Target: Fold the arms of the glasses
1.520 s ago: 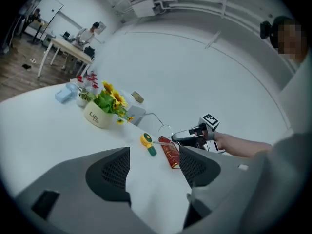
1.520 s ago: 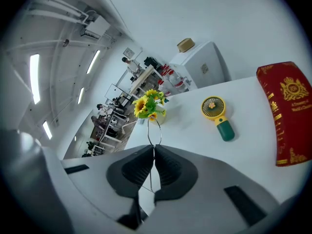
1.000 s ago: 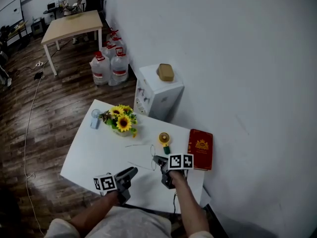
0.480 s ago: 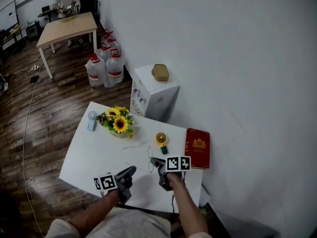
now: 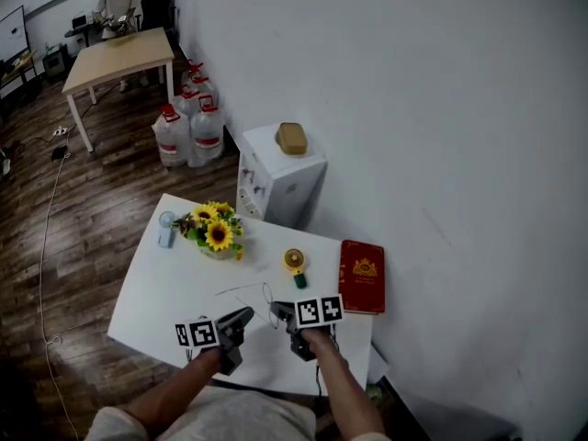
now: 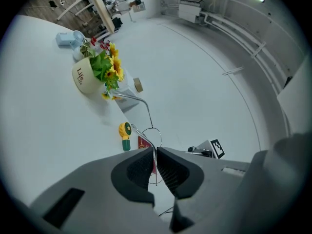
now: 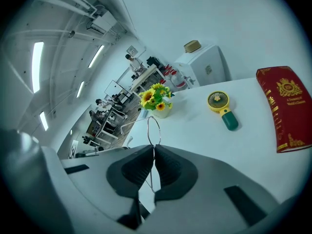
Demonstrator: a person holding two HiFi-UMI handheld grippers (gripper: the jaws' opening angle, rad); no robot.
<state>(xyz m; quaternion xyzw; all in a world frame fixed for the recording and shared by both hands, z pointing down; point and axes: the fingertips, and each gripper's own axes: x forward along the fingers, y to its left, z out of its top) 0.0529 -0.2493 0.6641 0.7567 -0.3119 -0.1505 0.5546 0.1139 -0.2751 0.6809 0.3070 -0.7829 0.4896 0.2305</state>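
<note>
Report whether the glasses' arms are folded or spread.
Spread. In the head view the thin arms of the glasses reach out sideways from the lenses, and neither is laid across them.

The left gripper point(image 6: 155, 151) has closed its jaws onto the thin silver wire-framed glasses point(image 6: 152, 135) (a second ago they gaped).

Left tool point(image 5: 246, 314) & right tool point(image 5: 277, 310) sit side by side at near edge of surface point(image 5: 156, 288), glasses point(image 5: 266, 293) btwn their tips. Fan point(image 5: 294, 265) just beyond right tool, book point(image 5: 361, 276) to its right. Flower pot point(image 5: 213, 237) beyond left tool. Cabinet point(image 5: 276, 177) behind surface.
</note>
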